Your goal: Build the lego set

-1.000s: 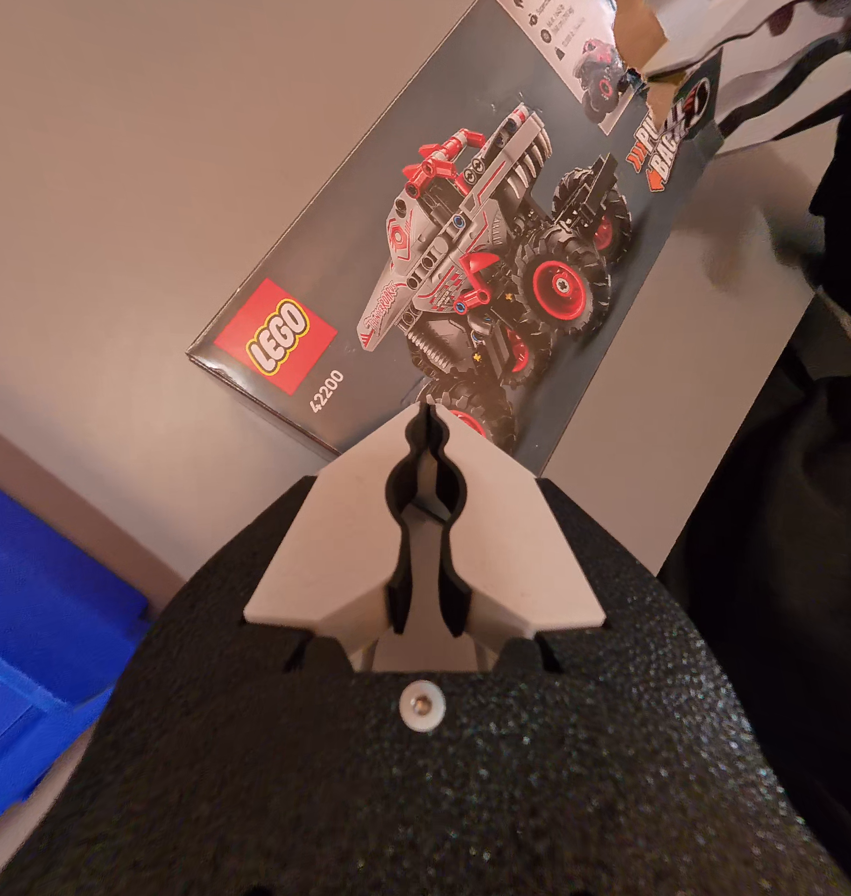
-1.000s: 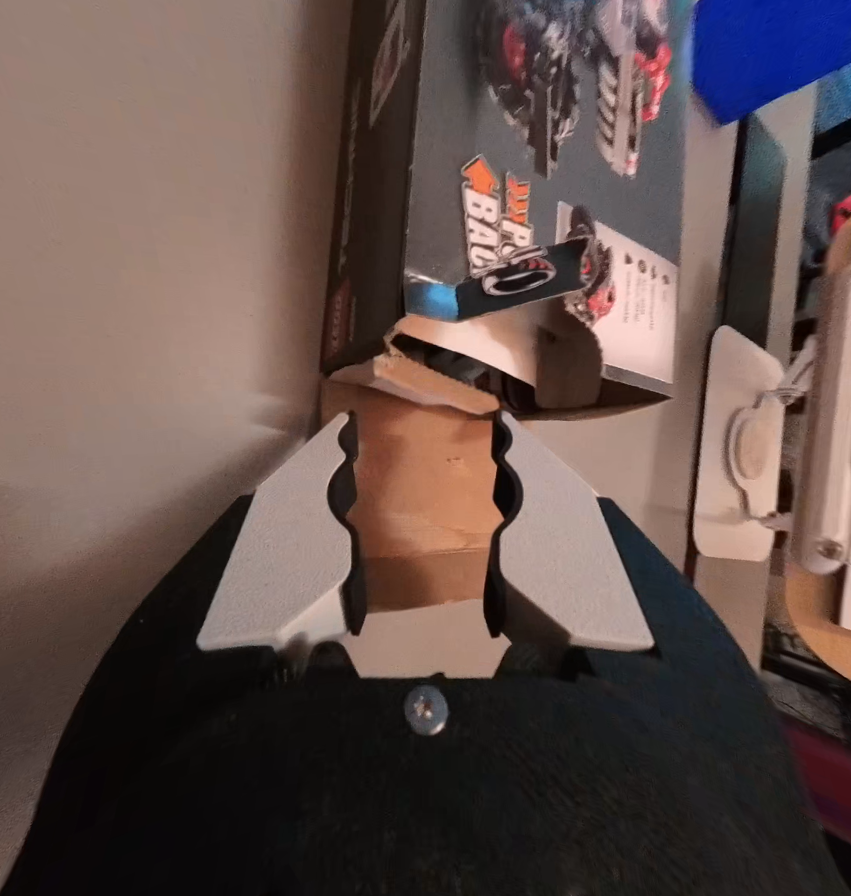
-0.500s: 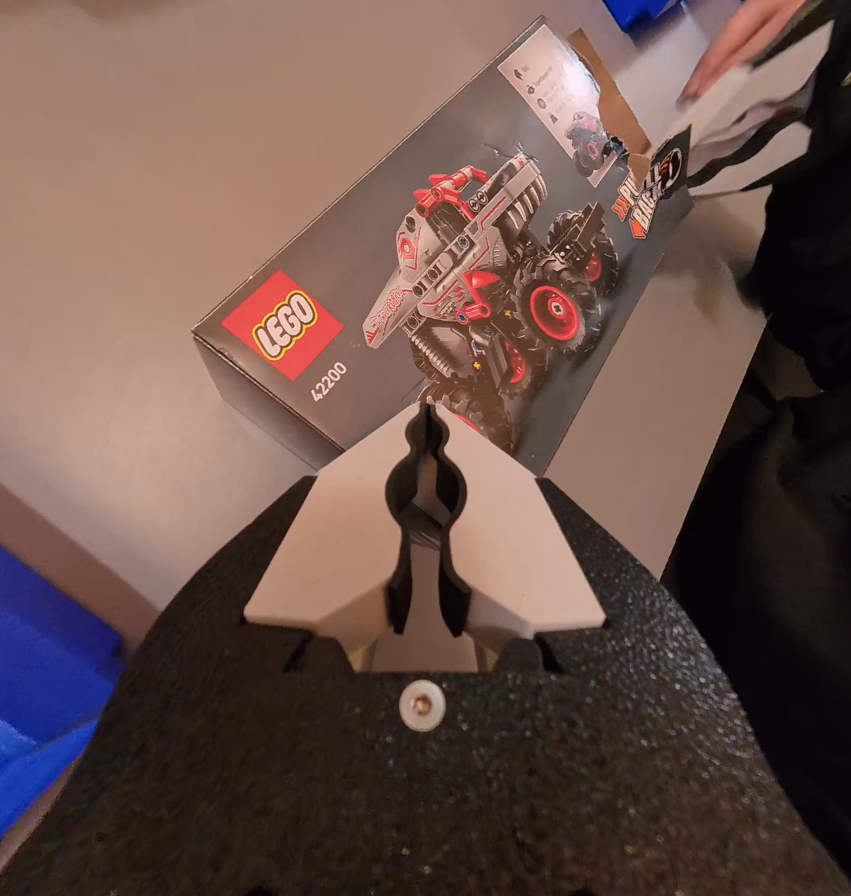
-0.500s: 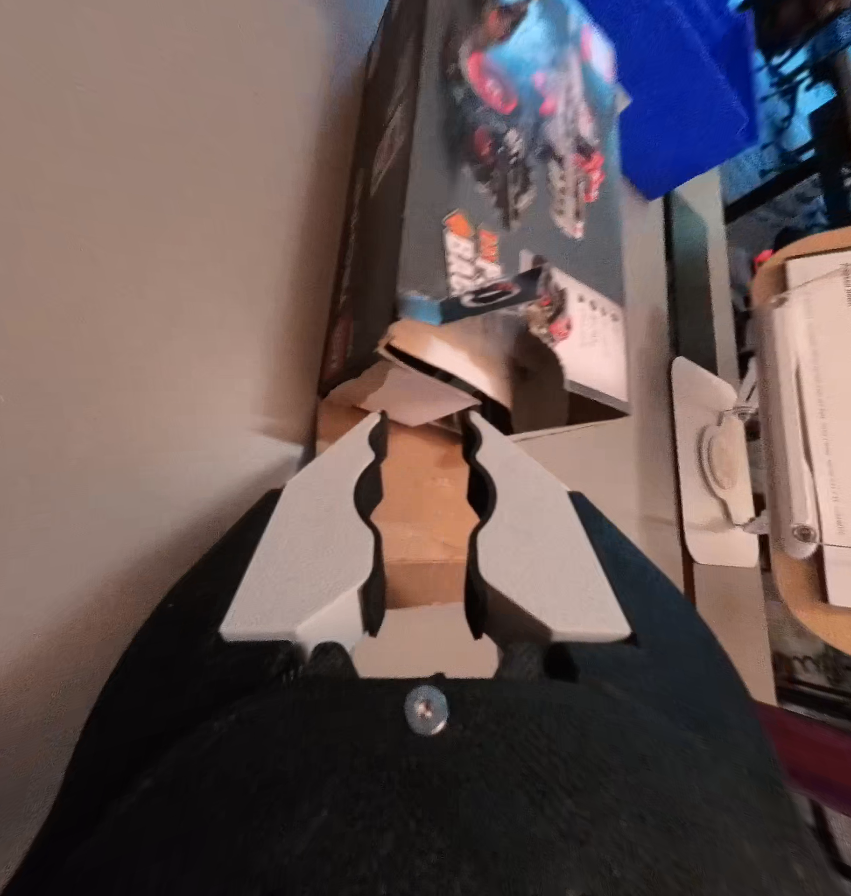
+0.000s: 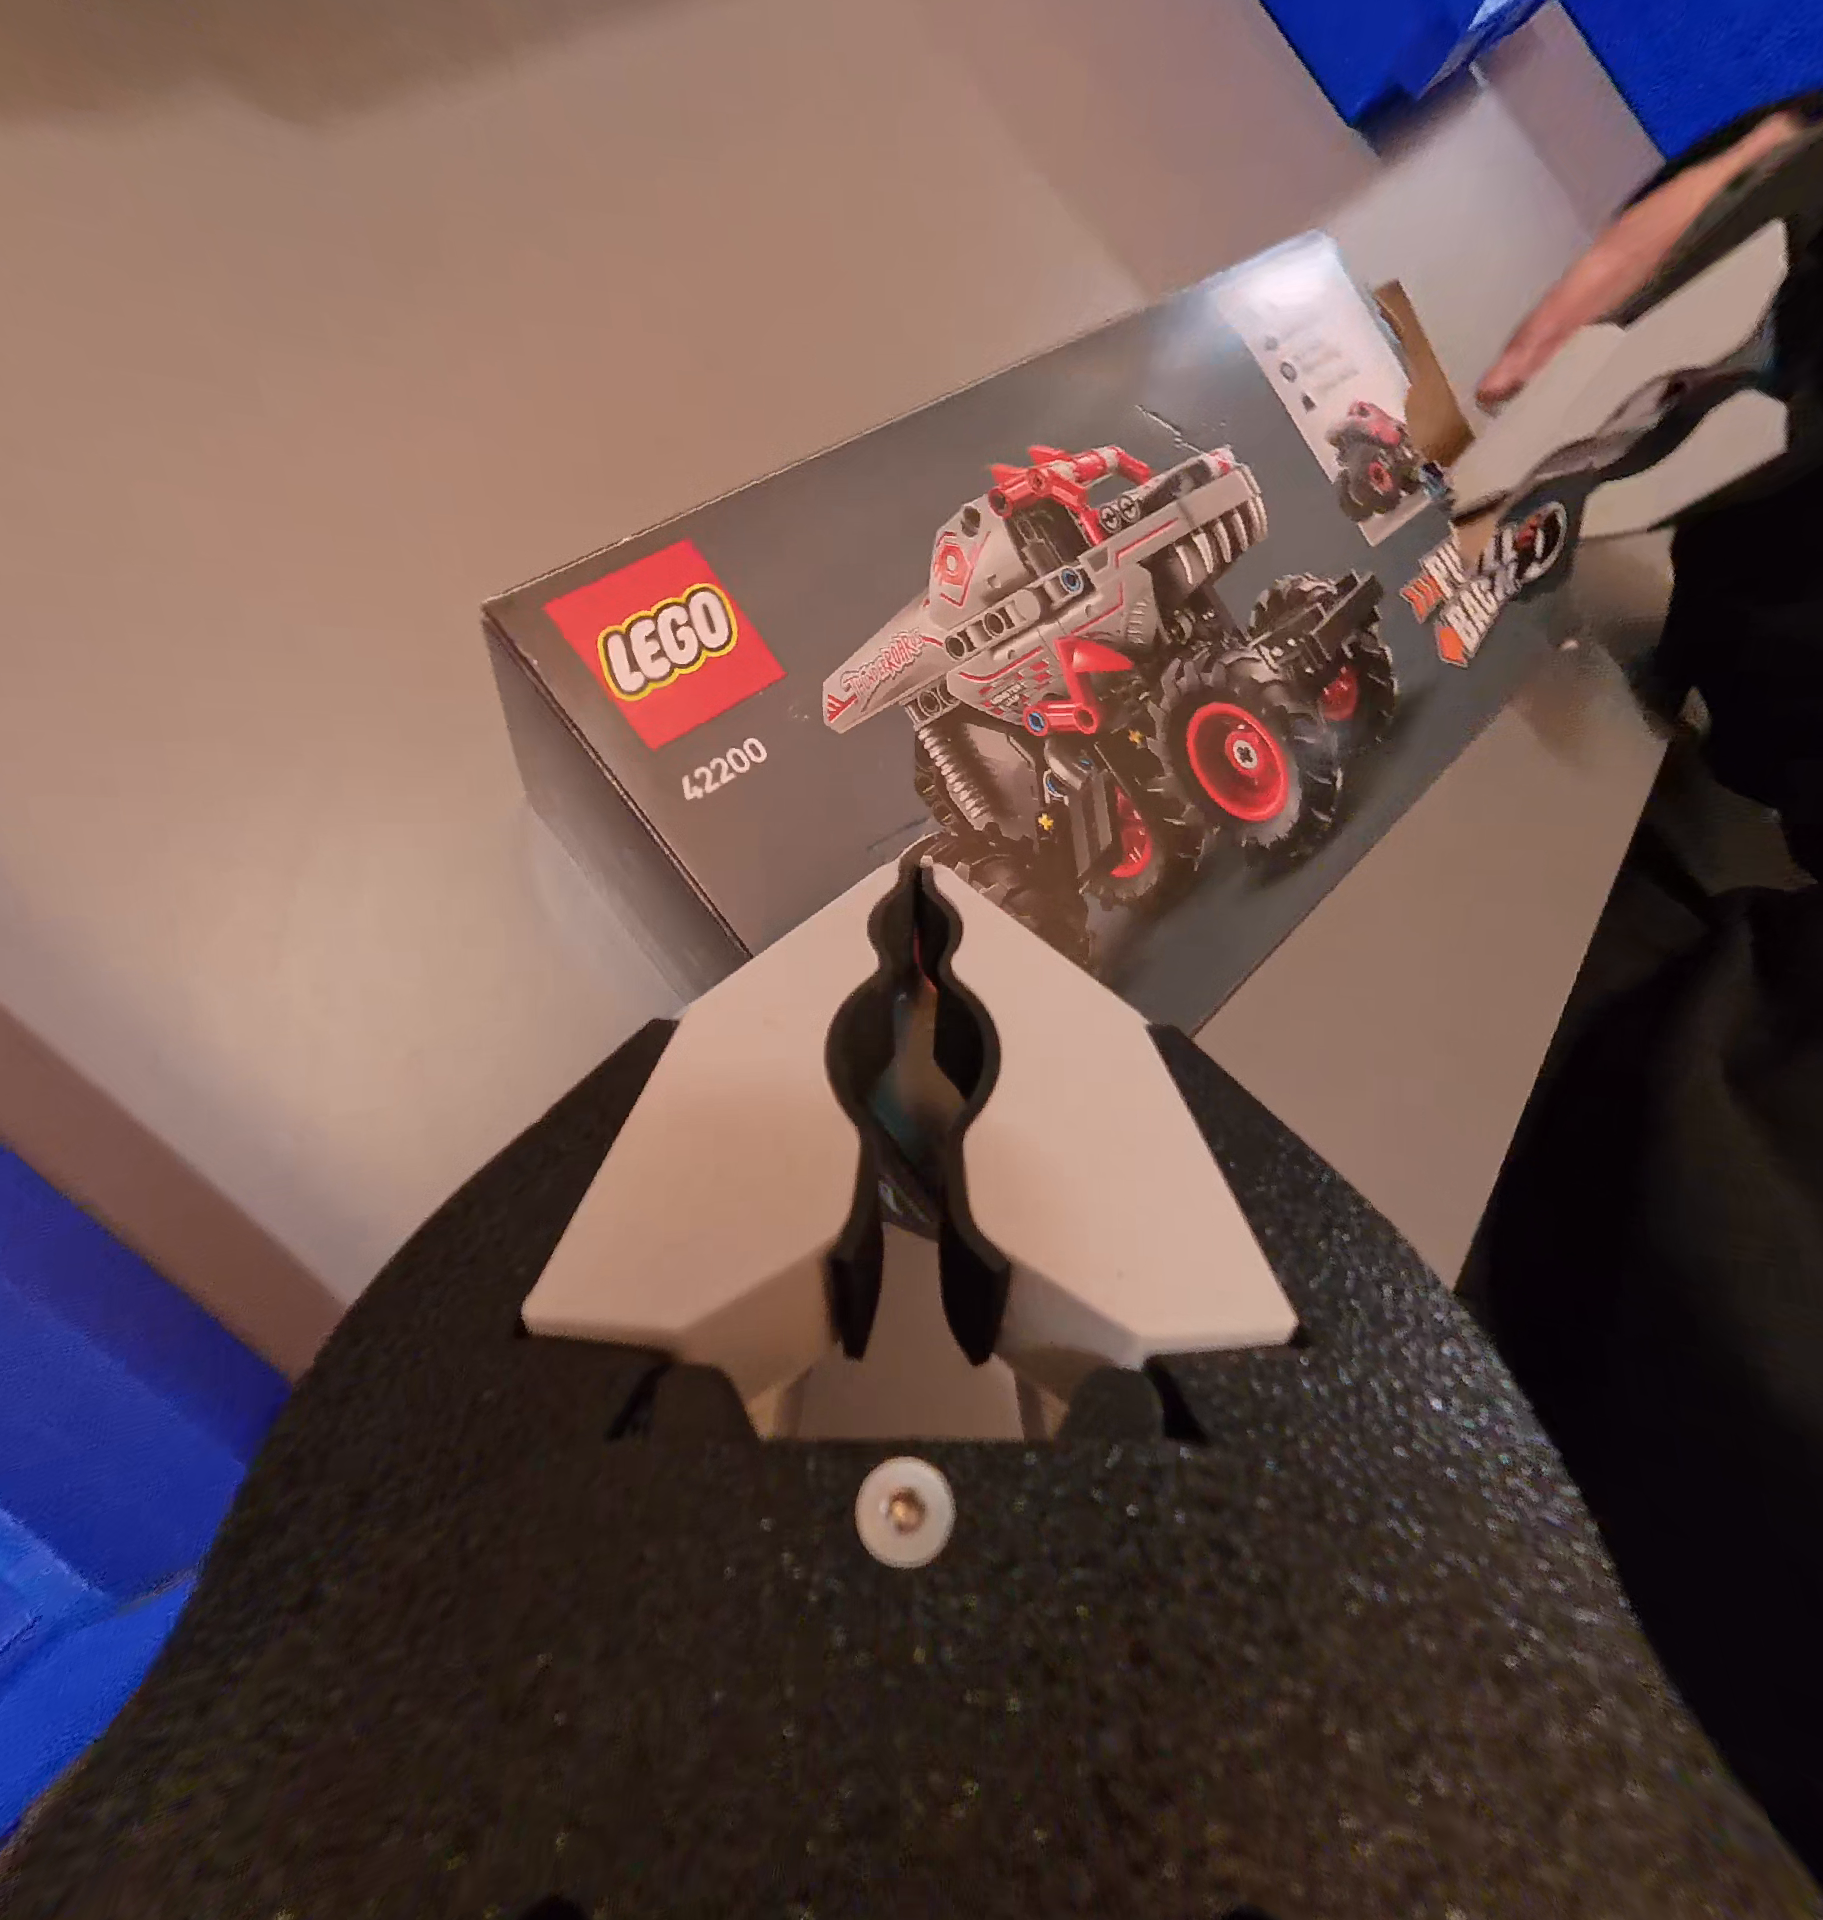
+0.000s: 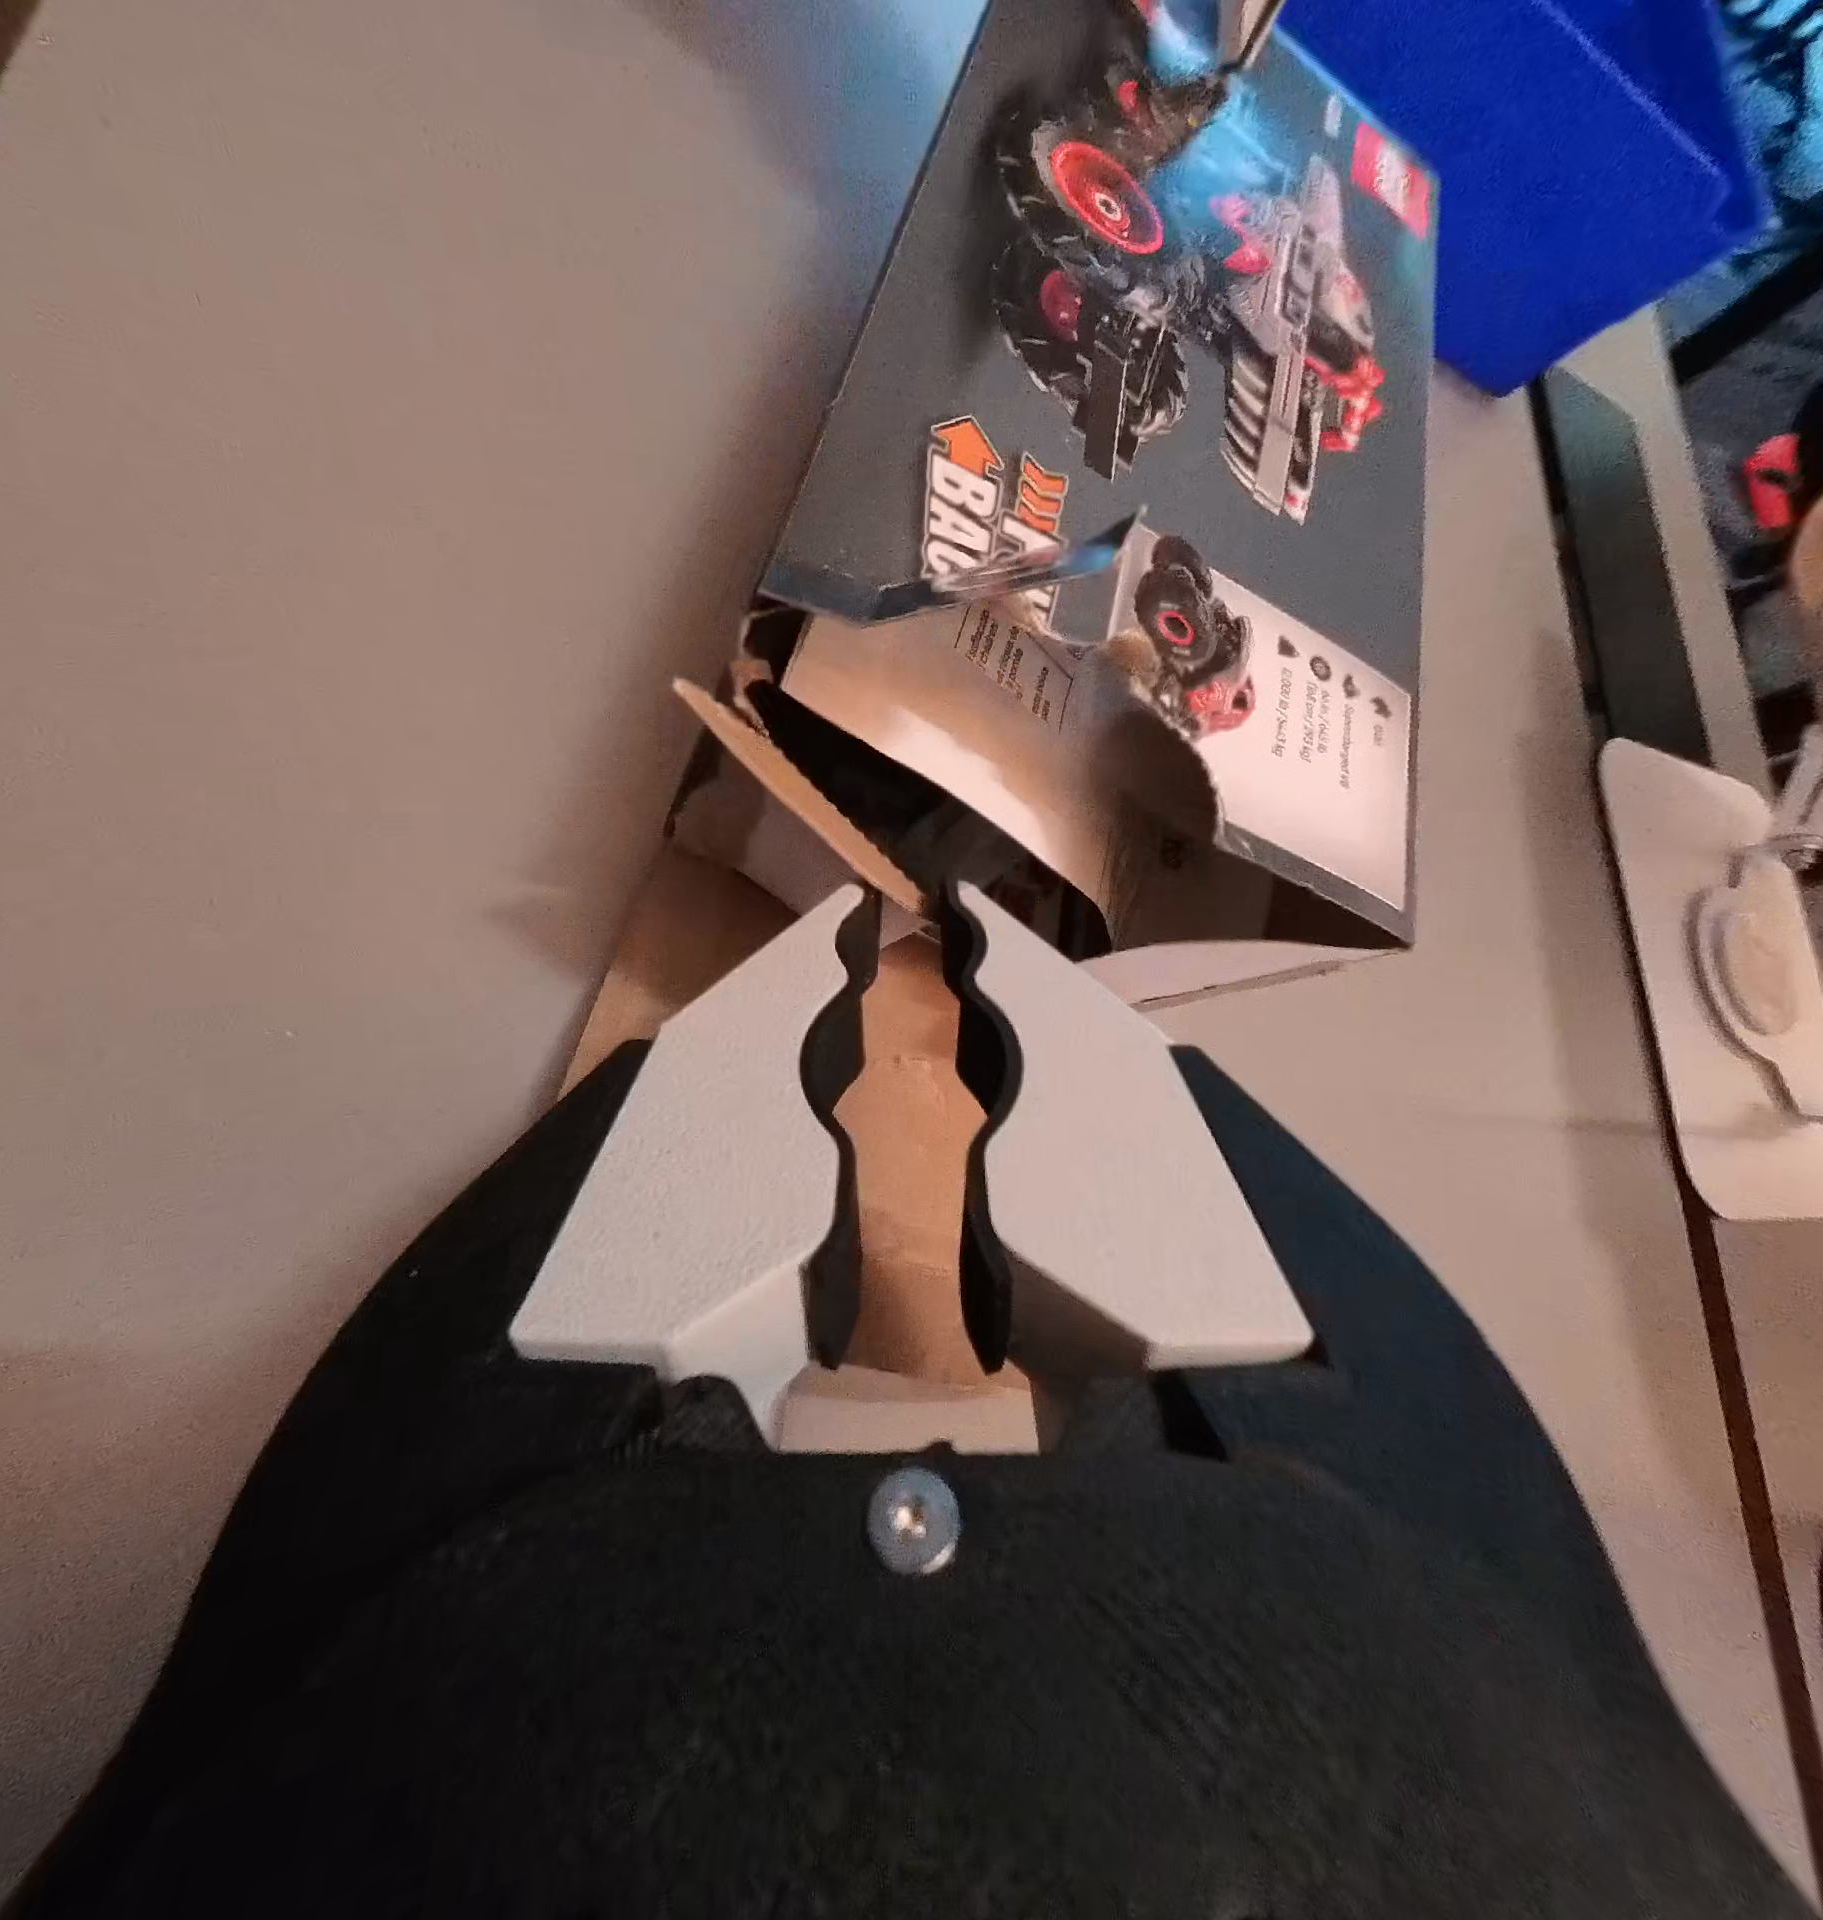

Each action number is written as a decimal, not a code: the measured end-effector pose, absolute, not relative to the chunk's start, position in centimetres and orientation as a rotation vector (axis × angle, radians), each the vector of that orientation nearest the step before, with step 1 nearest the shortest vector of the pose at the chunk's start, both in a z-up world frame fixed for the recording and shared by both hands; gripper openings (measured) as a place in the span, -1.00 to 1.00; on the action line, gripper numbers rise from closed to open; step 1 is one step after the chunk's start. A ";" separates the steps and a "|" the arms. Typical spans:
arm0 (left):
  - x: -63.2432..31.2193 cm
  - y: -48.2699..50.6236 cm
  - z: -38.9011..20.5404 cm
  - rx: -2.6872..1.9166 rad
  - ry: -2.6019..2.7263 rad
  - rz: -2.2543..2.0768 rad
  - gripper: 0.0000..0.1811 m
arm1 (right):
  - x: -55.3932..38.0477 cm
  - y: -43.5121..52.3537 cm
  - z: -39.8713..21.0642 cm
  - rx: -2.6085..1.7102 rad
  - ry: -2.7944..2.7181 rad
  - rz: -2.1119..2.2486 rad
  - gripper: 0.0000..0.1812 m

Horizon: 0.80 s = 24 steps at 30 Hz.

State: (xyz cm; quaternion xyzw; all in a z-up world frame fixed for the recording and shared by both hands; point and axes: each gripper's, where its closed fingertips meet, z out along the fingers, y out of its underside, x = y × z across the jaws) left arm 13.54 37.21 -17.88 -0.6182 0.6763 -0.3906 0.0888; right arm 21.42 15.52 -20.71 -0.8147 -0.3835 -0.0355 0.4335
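Lego box point(image 5: 990, 665) flat on table point(image 5: 315, 416), torn end point(image 6: 938, 790) toward right gripper point(image 6: 902, 904) | contents hidden | left gripper point(image 5: 917, 883) clenched at box's near edge | right gripper slightly parted, straddling brown flap point(image 6: 902, 1091)

Light: dim, warm indoor cast
Glare: sheen on the box point(image 5: 1042, 665) front
Blur: far edges smeared, perhaps motion
Distortion: wide-angle bending at borders
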 end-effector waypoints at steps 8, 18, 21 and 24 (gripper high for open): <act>14.9 36.7 -17.9 -1.811 1.990 -1.143 -1.00 | 14.8 12.7 -20.5 -1.944 -0.887 -0.146 -0.95; 14.9 35.4 -15.3 -1.827 1.751 -1.403 -1.00 | 14.5 13.5 -20.8 -2.011 -0.737 -0.217 -0.89; 13.7 31.8 -11.8 -1.692 1.614 -1.695 -1.00 | 14.0 13.0 -20.1 -1.979 -0.779 -0.096 -0.86; 12.7 27.4 -13.7 -1.680 1.812 -1.668 -1.00 | 13.1 13.0 -19.9 -1.950 -0.791 0.070 -0.62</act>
